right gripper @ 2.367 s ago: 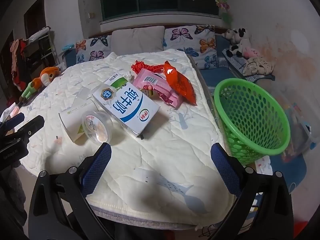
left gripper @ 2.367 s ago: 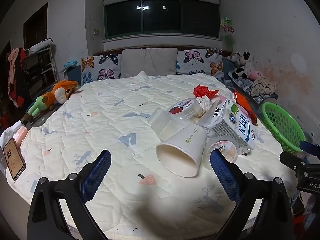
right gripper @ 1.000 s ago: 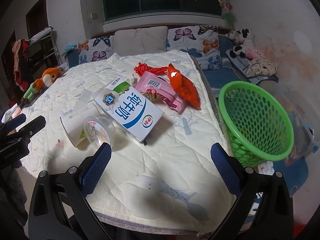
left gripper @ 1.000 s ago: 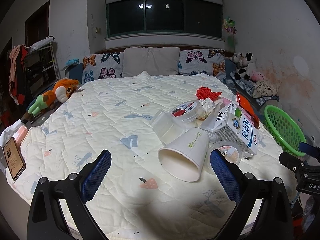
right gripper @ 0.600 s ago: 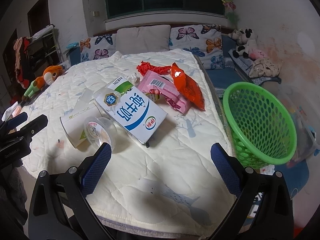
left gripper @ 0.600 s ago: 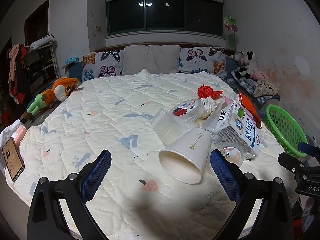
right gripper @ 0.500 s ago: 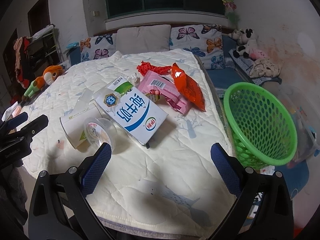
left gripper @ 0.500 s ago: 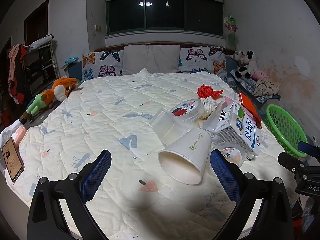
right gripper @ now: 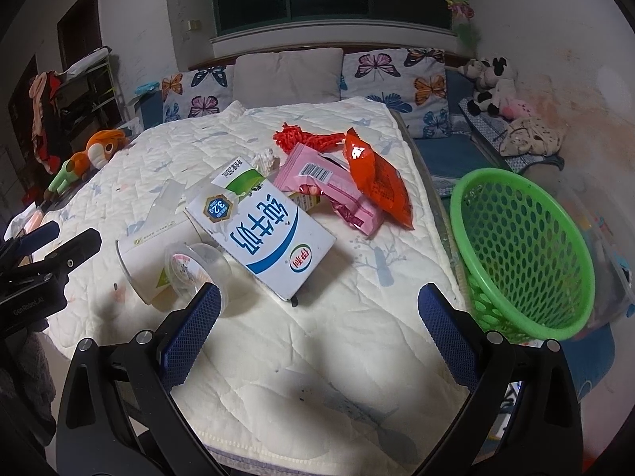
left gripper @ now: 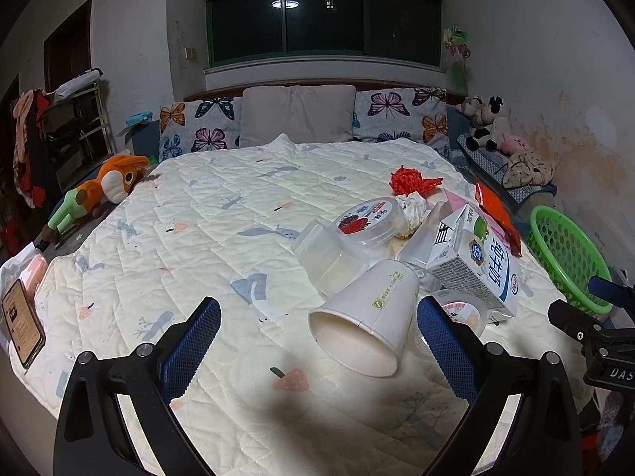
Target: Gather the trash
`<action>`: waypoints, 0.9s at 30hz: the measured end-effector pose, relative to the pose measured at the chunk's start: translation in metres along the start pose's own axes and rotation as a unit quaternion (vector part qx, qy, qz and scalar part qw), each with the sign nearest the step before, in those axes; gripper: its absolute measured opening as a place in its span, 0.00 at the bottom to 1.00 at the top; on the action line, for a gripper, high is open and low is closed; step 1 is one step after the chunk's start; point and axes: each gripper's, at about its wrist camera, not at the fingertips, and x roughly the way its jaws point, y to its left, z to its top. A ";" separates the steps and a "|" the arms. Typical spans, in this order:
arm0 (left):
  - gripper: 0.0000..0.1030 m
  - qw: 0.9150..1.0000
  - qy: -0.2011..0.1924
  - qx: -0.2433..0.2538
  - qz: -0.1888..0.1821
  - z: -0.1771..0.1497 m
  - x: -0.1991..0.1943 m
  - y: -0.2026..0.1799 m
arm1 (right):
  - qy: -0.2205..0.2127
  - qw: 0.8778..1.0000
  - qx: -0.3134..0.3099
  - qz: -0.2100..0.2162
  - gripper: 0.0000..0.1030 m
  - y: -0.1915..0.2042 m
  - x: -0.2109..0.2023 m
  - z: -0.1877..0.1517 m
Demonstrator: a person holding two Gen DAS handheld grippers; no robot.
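Trash lies in a heap on the quilted bed [left gripper: 206, 246]: a white paper cup [left gripper: 367, 319] on its side, a milk carton [right gripper: 262, 234], a clear plastic cup [right gripper: 198, 267], a lidded tub [left gripper: 369, 222], a pink wrapper [right gripper: 337, 188], an orange snack bag [right gripper: 377, 178] and red shreds [left gripper: 410, 180]. A green mesh basket [right gripper: 520, 246] stands beside the bed on the right. My left gripper [left gripper: 317, 347] is open just short of the paper cup. My right gripper [right gripper: 319, 335] is open over the quilt, in front of the carton. Neither holds anything.
A phone [left gripper: 22, 327] lies at the bed's left edge, near an orange plush toy [left gripper: 99, 190]. Butterfly pillows [left gripper: 397, 119] line the headboard. Stuffed animals [right gripper: 496, 87] sit on a bench at the right wall. A clothes rack [left gripper: 51, 135] stands at left.
Both grippers drifted slightly back and up from the bed, so the trash heap sits a little farther off. Nothing was picked up or moved.
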 end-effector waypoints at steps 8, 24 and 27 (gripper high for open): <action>0.93 1.000 0.011 0.003 -0.002 0.007 0.009 -0.002 | -0.001 1.000 -0.030 0.010 0.96 0.004 0.008 0.006; 0.93 0.999 0.044 -0.005 -0.026 0.004 0.025 0.016 | -0.004 0.983 -0.173 0.060 0.89 0.031 0.037 0.035; 0.93 0.998 0.052 -0.008 -0.040 0.002 0.027 0.018 | -0.001 0.977 -0.204 0.066 0.87 0.036 0.045 0.040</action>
